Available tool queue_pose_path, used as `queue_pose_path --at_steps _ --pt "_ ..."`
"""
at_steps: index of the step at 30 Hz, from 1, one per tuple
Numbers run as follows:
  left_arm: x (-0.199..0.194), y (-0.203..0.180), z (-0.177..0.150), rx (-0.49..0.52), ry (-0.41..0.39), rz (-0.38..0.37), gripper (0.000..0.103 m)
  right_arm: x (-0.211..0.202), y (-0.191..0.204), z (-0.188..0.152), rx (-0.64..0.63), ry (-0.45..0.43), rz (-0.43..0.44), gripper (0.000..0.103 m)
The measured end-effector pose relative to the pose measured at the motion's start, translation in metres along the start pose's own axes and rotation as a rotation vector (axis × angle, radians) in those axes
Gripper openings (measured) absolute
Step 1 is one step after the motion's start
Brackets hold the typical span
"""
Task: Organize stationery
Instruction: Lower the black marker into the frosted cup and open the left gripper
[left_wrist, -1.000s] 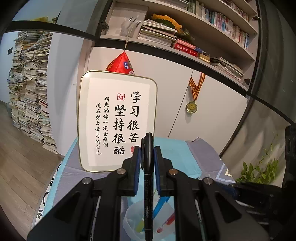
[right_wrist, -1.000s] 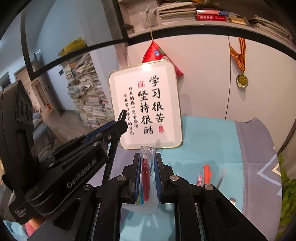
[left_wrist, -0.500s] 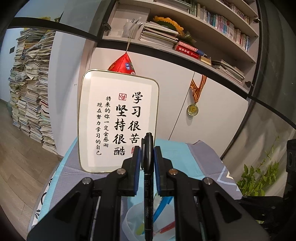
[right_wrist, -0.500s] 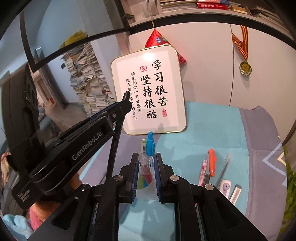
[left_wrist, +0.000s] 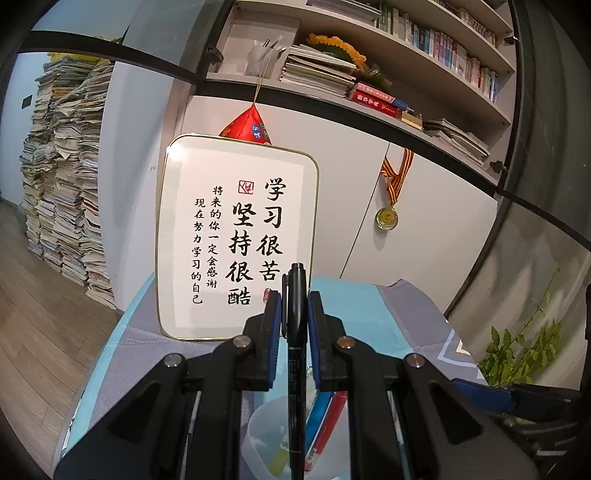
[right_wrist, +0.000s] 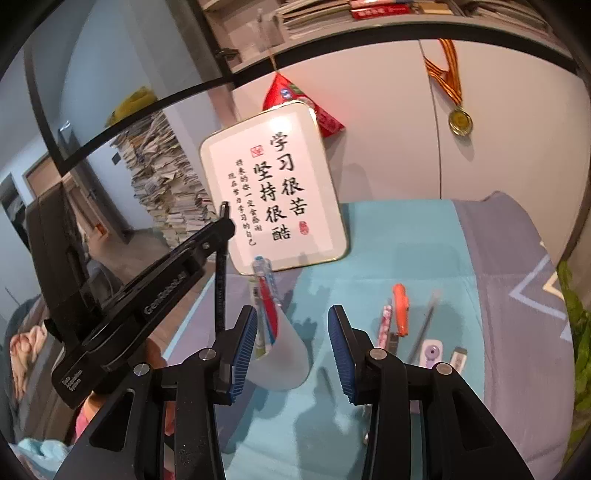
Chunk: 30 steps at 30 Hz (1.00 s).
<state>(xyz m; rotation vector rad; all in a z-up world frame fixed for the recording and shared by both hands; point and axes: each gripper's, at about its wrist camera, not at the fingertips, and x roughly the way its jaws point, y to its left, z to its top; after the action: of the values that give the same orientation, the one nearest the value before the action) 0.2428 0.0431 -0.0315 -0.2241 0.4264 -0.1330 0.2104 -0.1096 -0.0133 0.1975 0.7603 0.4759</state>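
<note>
Black pen (left_wrist: 295, 354): upright, cap uppermost, clamped between the closed left gripper (left_wrist: 294, 306) pads, above the translucent cup (right_wrist: 284, 354). Right gripper (right_wrist: 291, 332): jaws opening, empty; the red pen (right_wrist: 267, 314) it gripped a second earlier stood tilted in the cup just ahead.

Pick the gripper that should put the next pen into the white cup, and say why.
Left. The left gripper is shut on a black pen directly above the white cup. The right gripper holds nothing, its jaws opening, and the loose orange pen lies apart on the cloth.
</note>
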Motion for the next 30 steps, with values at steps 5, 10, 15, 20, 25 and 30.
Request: queue_pose_path --at_steps 5,10,15,20,25,30 --pt "-0.002 0.001 -0.005 0.014 -0.001 0.012 0.013 -0.002 -0.006 -0.002 0.018 0.002 0.005 0.040" --pt "-0.009 0.003 -0.012 0.022 0.013 0.010 0.013 -0.001 -0.007 -0.005 0.020 0.014 0.008 0.040" --pt "-0.015 0.000 -0.025 0.070 0.044 0.011 0.013 0.003 -0.012 -0.010 0.026 0.045 -0.007 0.040" --pt "-0.016 -0.001 -0.038 0.101 0.084 0.016 0.013 0.006 -0.017 -0.019 0.028 0.080 -0.036 0.040" --pt "-0.017 -0.001 -0.043 0.105 0.105 0.014 0.013 0.007 -0.031 -0.028 0.069 0.115 -0.061 0.040" --pt "-0.018 -0.006 -0.046 0.125 0.112 0.012 0.013 0.006 -0.043 -0.034 0.100 0.137 -0.077 0.040"
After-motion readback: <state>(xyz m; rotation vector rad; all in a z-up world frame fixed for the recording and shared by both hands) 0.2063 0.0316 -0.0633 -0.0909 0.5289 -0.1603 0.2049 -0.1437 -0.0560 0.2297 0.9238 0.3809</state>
